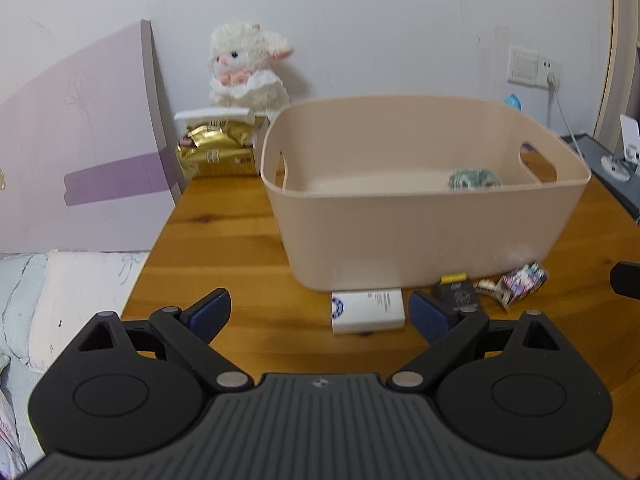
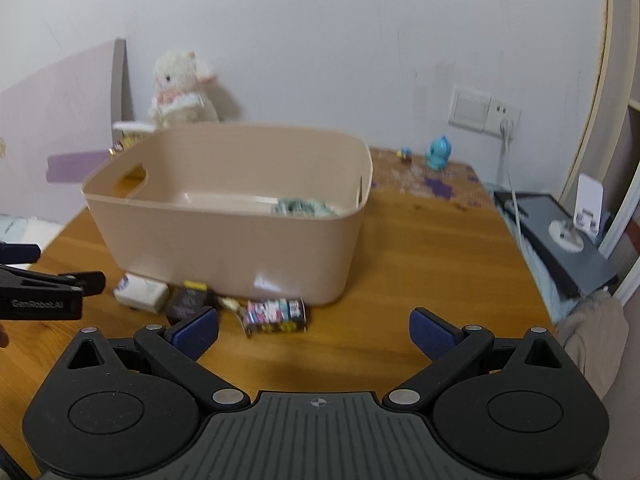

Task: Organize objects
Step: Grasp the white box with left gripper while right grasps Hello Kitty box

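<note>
A beige plastic bin (image 1: pixel 420 236) (image 2: pixel 224 240) stands on the wooden table and holds a green crumpled item (image 1: pixel 474 179) (image 2: pixel 304 206). In front of it lie a white box (image 1: pixel 367 310) (image 2: pixel 141 291), a small black packet (image 1: pixel 456 294) (image 2: pixel 188 300) and a colourful open carton (image 1: pixel 520 282) (image 2: pixel 276 314). My left gripper (image 1: pixel 320 314) is open and empty, just short of the white box. My right gripper (image 2: pixel 314 330) is open and empty, near the colourful carton. The left gripper also shows at the left edge of the right wrist view (image 2: pixel 48 284).
A plush lamb (image 1: pixel 248 66) (image 2: pixel 180 88) and a gold bag (image 1: pixel 216 152) sit behind the bin by the wall. A blue figurine (image 2: pixel 438 152) stands at the back right. A grey unit (image 2: pixel 560 240) with a cable lies right of the table. A bed (image 1: pixel 60 300) lies left.
</note>
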A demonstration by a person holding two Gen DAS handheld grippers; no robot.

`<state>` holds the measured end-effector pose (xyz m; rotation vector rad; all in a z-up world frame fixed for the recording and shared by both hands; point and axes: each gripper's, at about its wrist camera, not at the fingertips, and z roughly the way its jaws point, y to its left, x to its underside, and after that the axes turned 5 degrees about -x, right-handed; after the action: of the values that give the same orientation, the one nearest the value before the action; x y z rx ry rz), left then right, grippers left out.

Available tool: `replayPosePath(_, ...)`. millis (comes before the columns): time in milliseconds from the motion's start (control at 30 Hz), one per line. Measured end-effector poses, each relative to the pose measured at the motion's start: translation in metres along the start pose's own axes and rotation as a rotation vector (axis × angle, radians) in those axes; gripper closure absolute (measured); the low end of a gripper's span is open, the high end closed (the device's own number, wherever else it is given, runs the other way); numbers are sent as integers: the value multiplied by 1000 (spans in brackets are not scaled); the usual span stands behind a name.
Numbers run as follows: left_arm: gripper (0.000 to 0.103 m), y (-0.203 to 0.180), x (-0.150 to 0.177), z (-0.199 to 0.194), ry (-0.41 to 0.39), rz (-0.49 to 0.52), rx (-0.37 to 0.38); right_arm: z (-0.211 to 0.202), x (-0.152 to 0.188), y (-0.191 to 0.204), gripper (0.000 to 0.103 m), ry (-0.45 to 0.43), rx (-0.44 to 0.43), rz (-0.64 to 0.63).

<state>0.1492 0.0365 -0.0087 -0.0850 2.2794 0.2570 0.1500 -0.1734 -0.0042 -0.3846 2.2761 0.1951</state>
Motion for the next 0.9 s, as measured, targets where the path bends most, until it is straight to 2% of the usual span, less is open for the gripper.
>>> replayPosePath(333,7,-7,21,39,74,10,32,55,23,-3,0,94,20,-6)
replayPosePath(567,7,-11,25,61,96,-1,46,81,23,-3,0,91,-8,9)
replayPosePath(900,7,-12,24,73,100,-30,67,96,18,-7,0,62,-44,24)
